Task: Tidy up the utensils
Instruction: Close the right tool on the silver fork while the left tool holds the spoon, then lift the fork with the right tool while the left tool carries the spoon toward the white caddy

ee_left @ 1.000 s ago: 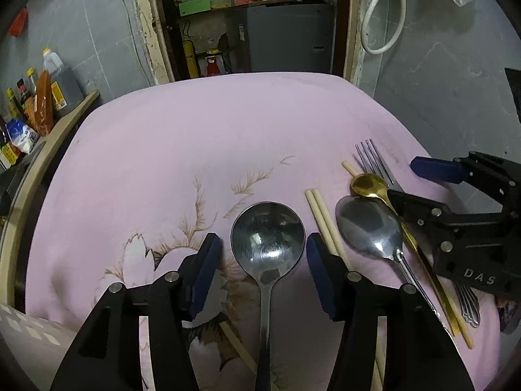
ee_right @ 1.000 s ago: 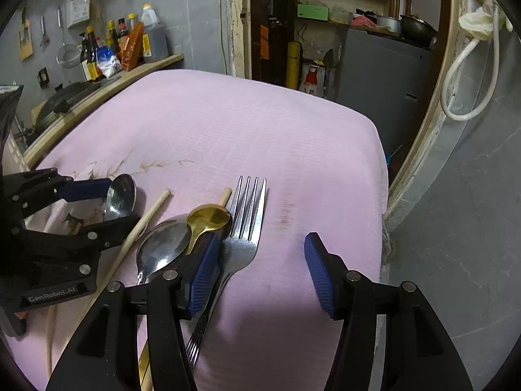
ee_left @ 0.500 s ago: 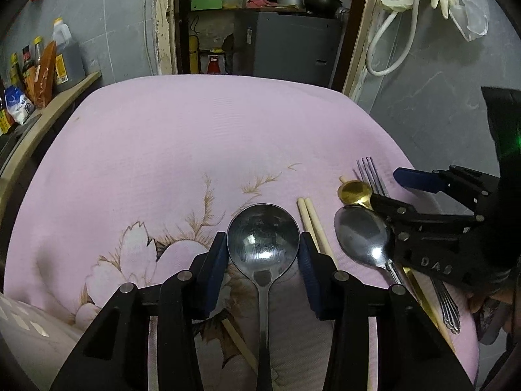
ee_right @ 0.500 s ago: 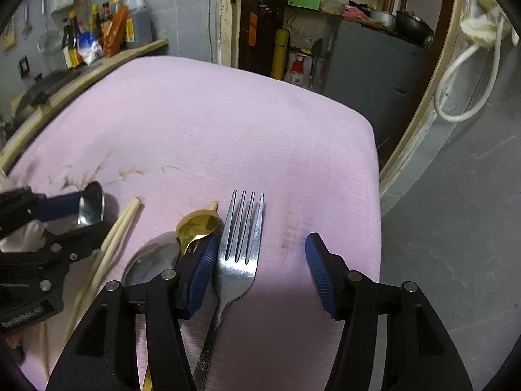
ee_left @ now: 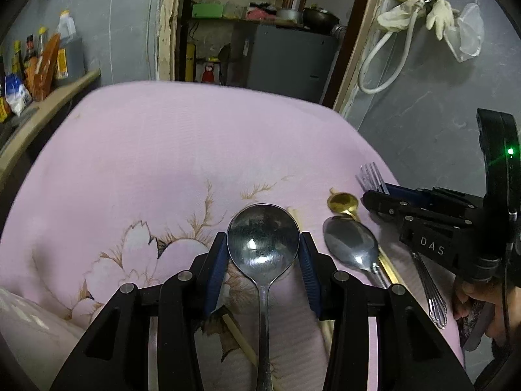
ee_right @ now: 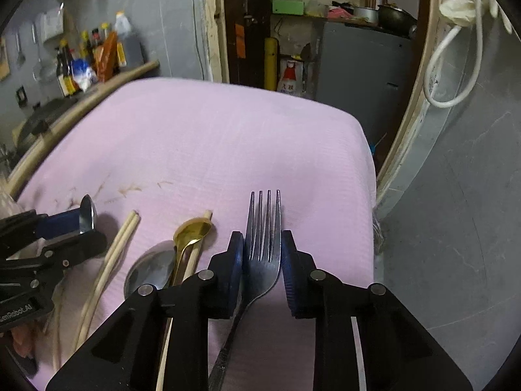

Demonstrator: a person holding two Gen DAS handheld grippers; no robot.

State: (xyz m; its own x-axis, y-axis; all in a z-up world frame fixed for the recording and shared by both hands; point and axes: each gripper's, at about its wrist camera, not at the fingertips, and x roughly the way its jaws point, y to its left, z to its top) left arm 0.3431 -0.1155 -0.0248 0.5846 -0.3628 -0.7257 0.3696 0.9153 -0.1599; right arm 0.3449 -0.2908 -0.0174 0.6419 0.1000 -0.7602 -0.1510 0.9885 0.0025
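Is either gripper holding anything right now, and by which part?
Left gripper grips the ladle by its bowl. Right gripper grips the fork by its head.

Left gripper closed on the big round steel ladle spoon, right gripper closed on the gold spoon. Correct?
Not quite. The left gripper is closed on the big round steel ladle spoon, but the right gripper is closed on the silver four-tined fork, as the right wrist view shows. The small gold spoon lies untouched on the pink cloth, to the fork's left.
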